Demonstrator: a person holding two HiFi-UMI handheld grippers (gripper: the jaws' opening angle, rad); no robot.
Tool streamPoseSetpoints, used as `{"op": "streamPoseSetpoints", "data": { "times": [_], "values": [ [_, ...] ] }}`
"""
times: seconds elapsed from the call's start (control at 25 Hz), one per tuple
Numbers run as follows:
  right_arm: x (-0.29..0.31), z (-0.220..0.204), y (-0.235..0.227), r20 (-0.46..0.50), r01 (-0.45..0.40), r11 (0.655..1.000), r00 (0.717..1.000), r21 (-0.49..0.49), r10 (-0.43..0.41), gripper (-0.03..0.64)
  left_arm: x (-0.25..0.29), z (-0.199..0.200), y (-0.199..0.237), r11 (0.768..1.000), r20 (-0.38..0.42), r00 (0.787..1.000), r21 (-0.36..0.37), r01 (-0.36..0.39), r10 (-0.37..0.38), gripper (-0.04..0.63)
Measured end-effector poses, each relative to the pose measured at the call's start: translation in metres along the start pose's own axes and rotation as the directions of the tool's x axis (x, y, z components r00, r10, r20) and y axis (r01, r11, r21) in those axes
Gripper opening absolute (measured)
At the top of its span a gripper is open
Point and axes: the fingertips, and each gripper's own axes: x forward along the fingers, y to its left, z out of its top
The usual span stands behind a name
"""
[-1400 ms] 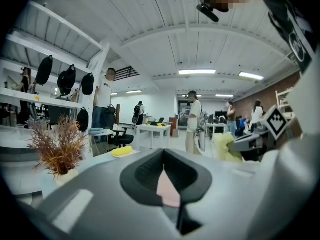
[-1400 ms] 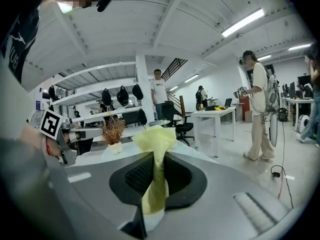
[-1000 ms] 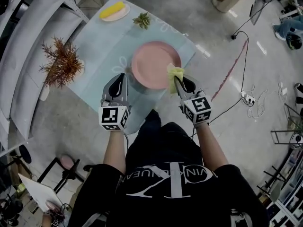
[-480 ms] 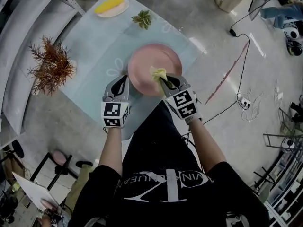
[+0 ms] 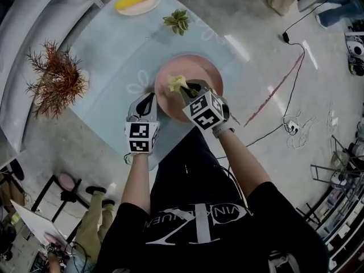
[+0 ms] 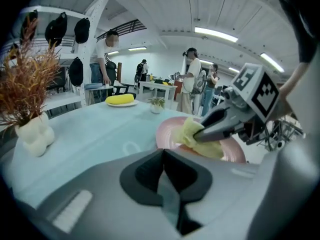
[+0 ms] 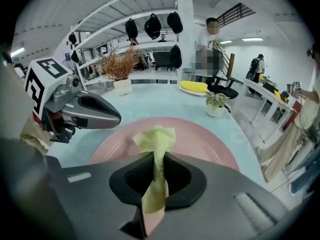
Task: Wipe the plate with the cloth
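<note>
A pink plate (image 5: 199, 71) lies on the pale blue table (image 5: 114, 50), near its front edge. My right gripper (image 5: 183, 90) is shut on a yellow cloth (image 5: 177, 83) and holds it over the plate's near left part. In the right gripper view the cloth (image 7: 156, 139) stands pinched between the jaws above the plate (image 7: 205, 139). My left gripper (image 5: 149, 99) is shut with nothing in it, just left of the plate. In the left gripper view, its jaws (image 6: 162, 154) face the plate (image 6: 167, 130), the cloth (image 6: 192, 133) and the right gripper (image 6: 200, 135).
A dried red-brown plant in a white vase (image 5: 54, 78) stands at the table's left. At the far end are a yellow item on a small plate (image 5: 136, 0) and a small green plant (image 5: 177, 20). Cables (image 5: 290, 124) lie on the floor to the right.
My right gripper has carried the cloth leftward across the plate, from its right rim to its near left part. The left gripper has stayed beside the plate.
</note>
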Motion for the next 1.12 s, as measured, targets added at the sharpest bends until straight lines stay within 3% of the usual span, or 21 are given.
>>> {"op": "streamPoseSetpoints", "data": {
  "times": [0.32,0.44,0.84,1.12],
  "values": [
    [0.035,0.016,-0.009,-0.067,-0.002,0.971,0.998,-0.238,-0.015,0.044,0.009,-0.005,0.003,1.000,-0.021,1.000,0.019,0.007,-0.006,0.000],
    [0.040,0.020,-0.020,-0.070,0.021,0.958,0.997,-0.285,-0.043,0.044,0.010,-0.003,0.004,0.999,-0.031,1.000,0.038,0.003,-0.002,0.000],
    [0.037,0.011,-0.070,-0.083,0.143,0.956,0.982,-0.256,-0.169,0.043,0.010,-0.002,0.002,0.997,-0.019,1.000,0.071,-0.007,0.008,0.000],
    [0.019,-0.015,-0.085,-0.149,0.188,0.960,0.964,-0.209,-0.222,0.041,0.010,-0.003,0.001,0.998,-0.024,1.000,0.062,-0.010,0.011,0.000]
  ]
}}
